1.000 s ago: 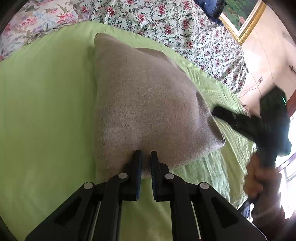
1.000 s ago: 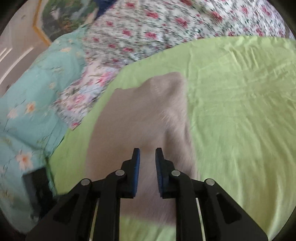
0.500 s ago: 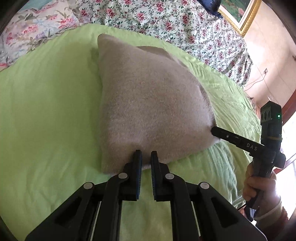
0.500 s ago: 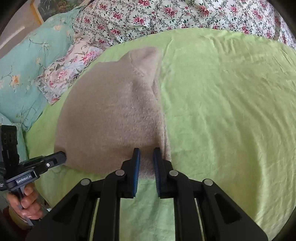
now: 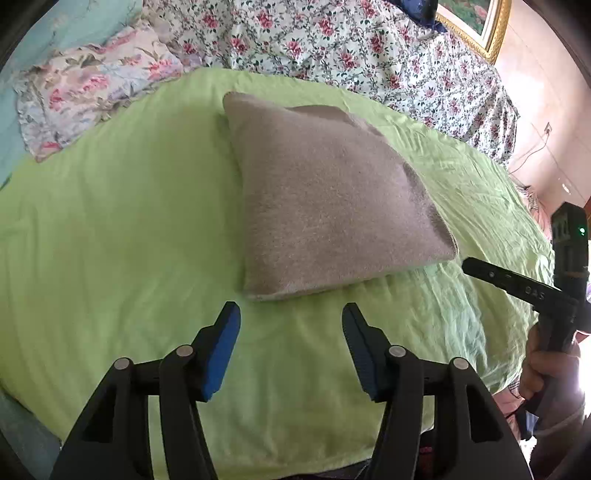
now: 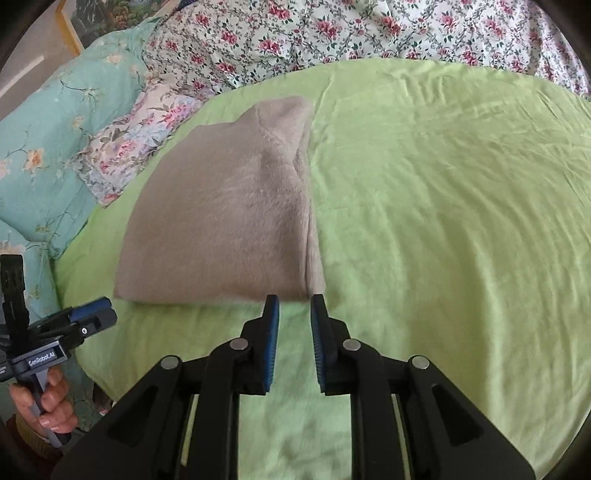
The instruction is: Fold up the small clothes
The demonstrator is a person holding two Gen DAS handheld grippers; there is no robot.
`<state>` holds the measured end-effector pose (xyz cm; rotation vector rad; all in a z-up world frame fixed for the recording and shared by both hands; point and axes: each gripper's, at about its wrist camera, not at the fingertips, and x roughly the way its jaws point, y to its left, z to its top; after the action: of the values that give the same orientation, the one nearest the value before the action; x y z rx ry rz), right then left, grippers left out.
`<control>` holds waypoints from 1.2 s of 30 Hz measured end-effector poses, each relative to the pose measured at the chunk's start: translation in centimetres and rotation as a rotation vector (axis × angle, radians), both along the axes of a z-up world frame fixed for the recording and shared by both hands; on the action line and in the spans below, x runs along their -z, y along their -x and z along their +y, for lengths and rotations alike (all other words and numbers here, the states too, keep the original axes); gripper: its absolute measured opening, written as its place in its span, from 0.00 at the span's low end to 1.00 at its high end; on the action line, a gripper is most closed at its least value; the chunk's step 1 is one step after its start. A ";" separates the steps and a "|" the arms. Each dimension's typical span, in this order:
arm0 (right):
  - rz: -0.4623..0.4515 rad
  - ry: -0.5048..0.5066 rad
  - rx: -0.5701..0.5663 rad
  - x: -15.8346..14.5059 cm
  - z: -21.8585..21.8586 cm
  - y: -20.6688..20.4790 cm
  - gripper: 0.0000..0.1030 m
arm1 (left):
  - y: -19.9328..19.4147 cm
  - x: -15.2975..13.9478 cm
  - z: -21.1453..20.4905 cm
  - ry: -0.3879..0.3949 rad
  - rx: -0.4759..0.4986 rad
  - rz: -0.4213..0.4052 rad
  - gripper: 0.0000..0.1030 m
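One folded garment (image 5: 332, 199), one green sheet (image 5: 122, 229), two grippers, left (image 5: 291, 317) and right (image 6: 294, 301), two hands (image 6: 44, 402) (image 5: 543, 373), one framed picture (image 5: 476, 18), one teal pillow (image 6: 48, 122).

My left gripper (image 5: 291, 314), clamped on the near edge of the folded beige garment (image 5: 332, 195) a second ago, is opening and now stands clear of it. My right gripper (image 6: 294, 303) has released the garment's corner; its jaws are opening slightly, nothing between them.
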<state>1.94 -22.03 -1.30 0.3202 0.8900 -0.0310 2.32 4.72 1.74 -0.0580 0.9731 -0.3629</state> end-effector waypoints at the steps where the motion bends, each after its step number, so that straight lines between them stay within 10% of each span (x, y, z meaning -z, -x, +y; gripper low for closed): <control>1: -0.001 0.000 0.001 -0.2 0.2 0.6 0.21 | 0.1 -0.2 0.1 0.002 -0.003 0.002 0.64; 16: -0.032 0.066 -0.137 -4.9 4.7 4.8 0.86 | 3.0 -4.0 1.3 -0.177 -0.035 -0.040 0.91; 24: -0.068 0.124 -0.148 -7.1 5.3 6.2 1.00 | 4.2 -4.6 1.3 -0.274 -0.017 -0.062 1.00; 36: 0.057 0.021 -0.133 -1.5 5.1 4.2 1.00 | 1.3 0.0 0.6 -0.322 -0.044 0.029 1.00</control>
<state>-2.24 -16.89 0.22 0.2413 0.9649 0.0742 1.00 5.31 1.77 0.2084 1.0469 -0.1621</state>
